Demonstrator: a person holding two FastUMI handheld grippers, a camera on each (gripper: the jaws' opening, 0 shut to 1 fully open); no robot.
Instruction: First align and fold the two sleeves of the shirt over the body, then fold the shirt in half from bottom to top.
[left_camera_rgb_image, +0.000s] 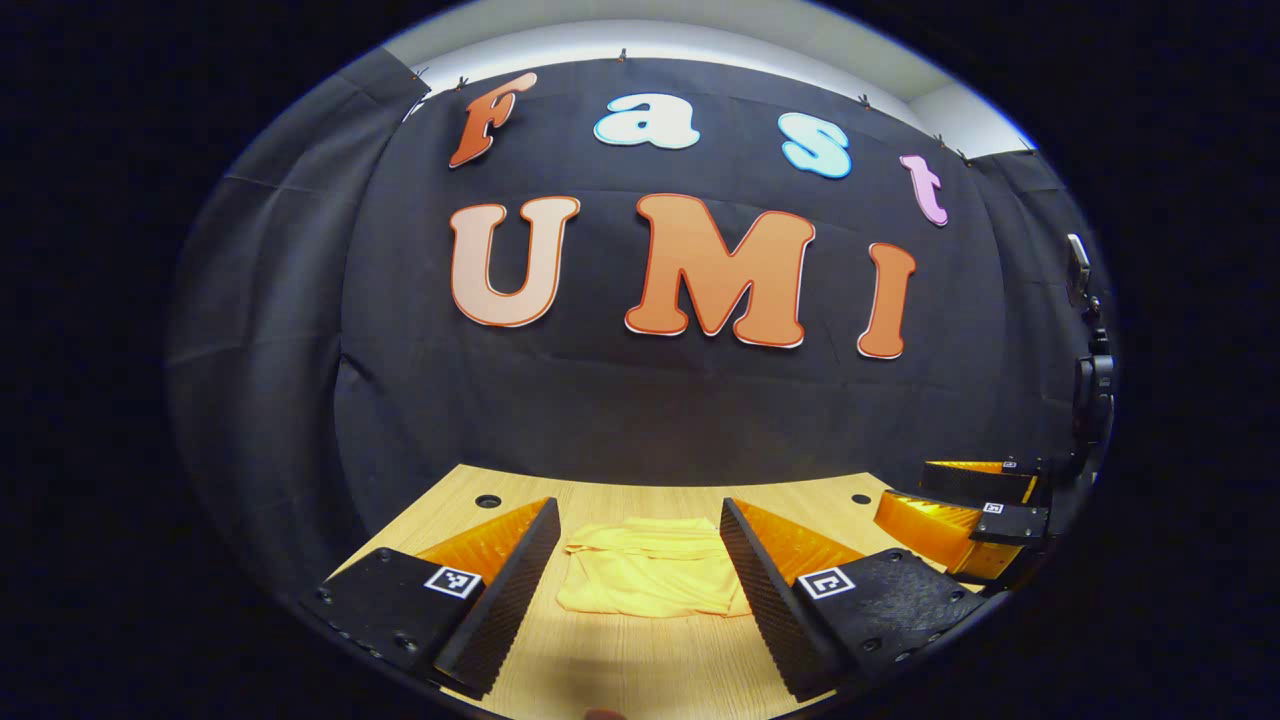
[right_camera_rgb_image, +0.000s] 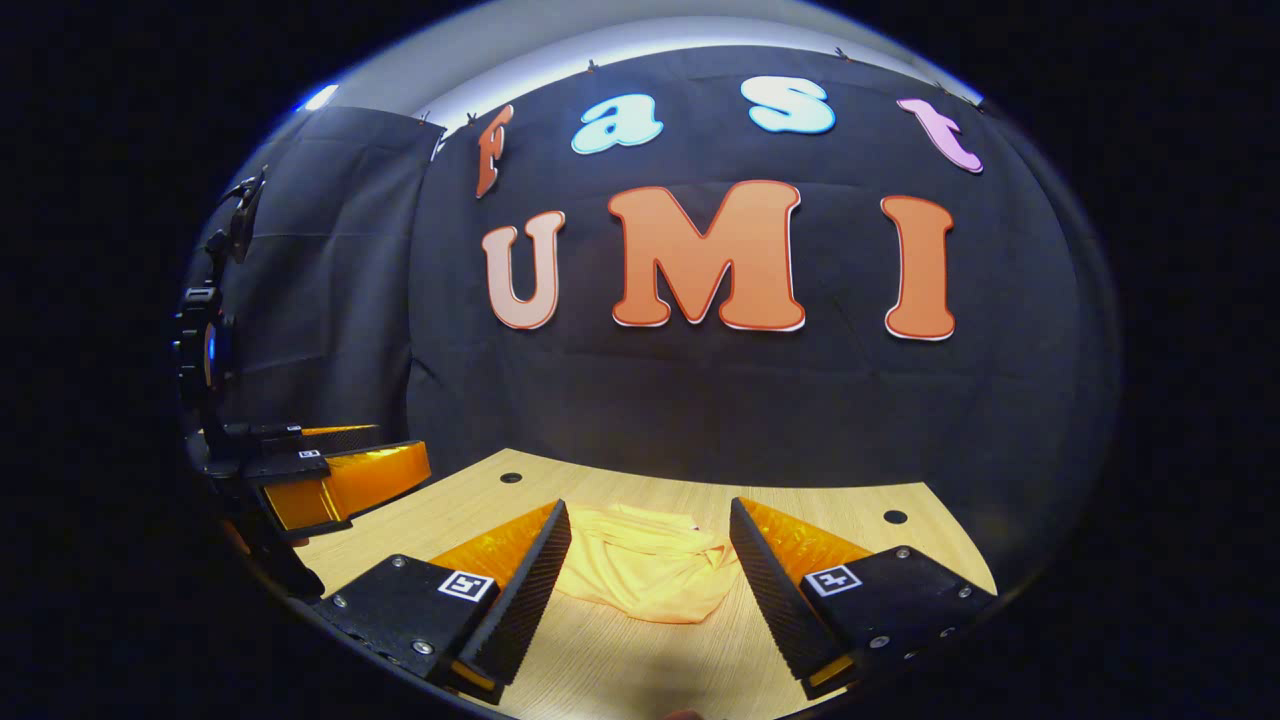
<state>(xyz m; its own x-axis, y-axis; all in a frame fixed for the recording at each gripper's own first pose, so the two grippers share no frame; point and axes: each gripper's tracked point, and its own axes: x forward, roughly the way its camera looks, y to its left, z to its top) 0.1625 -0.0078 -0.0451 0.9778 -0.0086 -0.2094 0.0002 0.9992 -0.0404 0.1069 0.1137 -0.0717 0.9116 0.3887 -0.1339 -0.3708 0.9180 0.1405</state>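
Note:
A pale yellow shirt (left_camera_rgb_image: 650, 575) lies folded into a small bundle on the wooden table (left_camera_rgb_image: 620, 660), a short way ahead of both grippers. My left gripper (left_camera_rgb_image: 640, 580) is open, held above the table with the shirt showing in the gap between its fingers, apart from them. The right gripper (left_camera_rgb_image: 985, 520) also appears at the right edge of the left gripper view. In the right gripper view the shirt (right_camera_rgb_image: 650, 570) looks rumpled at its right side; my right gripper (right_camera_rgb_image: 650, 585) is open and empty, short of the cloth. The left gripper (right_camera_rgb_image: 330, 470) appears at the left there.
The wooden table (right_camera_rgb_image: 880, 500) ends at the black cloth wall close behind the shirt. Small round holes (left_camera_rgb_image: 488, 500) (right_camera_rgb_image: 895, 517) sit near its far corners. Bare wood lies on both sides of the shirt and in front of it.

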